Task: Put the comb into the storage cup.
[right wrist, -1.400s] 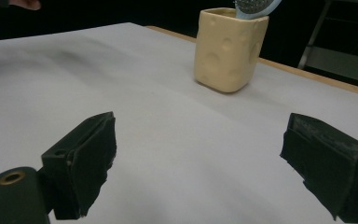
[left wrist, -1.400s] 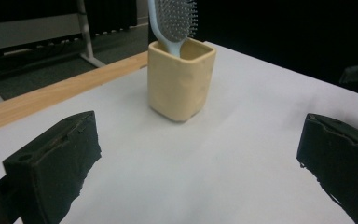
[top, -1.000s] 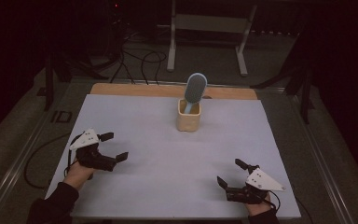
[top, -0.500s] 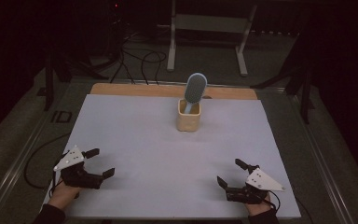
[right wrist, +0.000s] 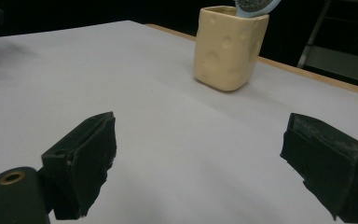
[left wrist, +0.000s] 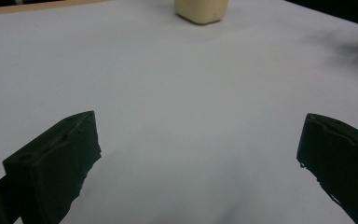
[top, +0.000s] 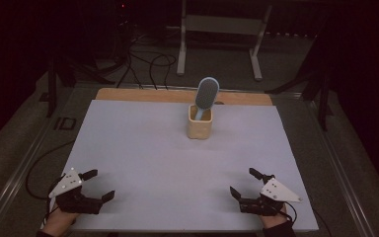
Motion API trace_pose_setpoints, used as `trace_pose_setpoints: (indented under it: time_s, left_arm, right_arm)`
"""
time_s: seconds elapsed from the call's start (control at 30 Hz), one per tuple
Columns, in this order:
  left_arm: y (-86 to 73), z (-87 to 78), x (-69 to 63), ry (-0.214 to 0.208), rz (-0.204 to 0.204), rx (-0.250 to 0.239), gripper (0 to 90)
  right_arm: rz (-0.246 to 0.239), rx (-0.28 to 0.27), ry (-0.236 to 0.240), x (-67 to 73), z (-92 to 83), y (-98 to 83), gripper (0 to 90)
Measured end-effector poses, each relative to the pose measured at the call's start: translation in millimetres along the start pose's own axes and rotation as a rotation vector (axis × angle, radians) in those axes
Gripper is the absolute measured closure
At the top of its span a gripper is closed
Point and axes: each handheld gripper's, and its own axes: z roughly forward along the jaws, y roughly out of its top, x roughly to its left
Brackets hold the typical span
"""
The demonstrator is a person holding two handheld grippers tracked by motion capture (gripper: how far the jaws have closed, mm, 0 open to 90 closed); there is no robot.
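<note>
You are resting both grippers at the near edge of the white table point(top: 143, 148), left gripper point(top: 100, 184) and right gripper point(top: 243, 184) spread wide and empty. The blue oval hairbrush point(top: 206, 95) is standing head-up in the cream holed cup point(top: 200, 127) far ahead, well apart from both.

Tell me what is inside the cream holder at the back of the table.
A blue brush stands in the cream holder, its bristled head sticking up above the rim and leaning right. Its handle end is hidden by the holder's walls, as is anything else lower inside.
</note>
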Motion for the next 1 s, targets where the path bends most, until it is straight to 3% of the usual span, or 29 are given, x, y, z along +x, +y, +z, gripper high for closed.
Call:
trace_pose_setpoints:
  time_s: [0.17,0.3,0.4,1.0]
  left_arm:
    - [-5.9,-3.3,3.0,0.002,-0.029,-0.012,0.0]
    - [-7.3,-3.7,1.8,0.018,-0.023,0.005,0.0]
    - [-7.8,-6.7,3.2,0.027,-0.030,-0.026,0.0]
    - [-10.2,-4.4,1.5,0.003,-0.040,-0.021,0.0]
  right_arm:
    - [-0.004,0.002,0.002,0.1,-0.1,0.1,9.5]
    - [-0.004,0.002,0.003,0.4,0.2,0.0,9.5]
    - [-0.005,0.000,0.004,0.2,-0.4,0.2,9.5]
    - [-0.013,0.001,0.011,0.7,2.4,1.3,9.5]
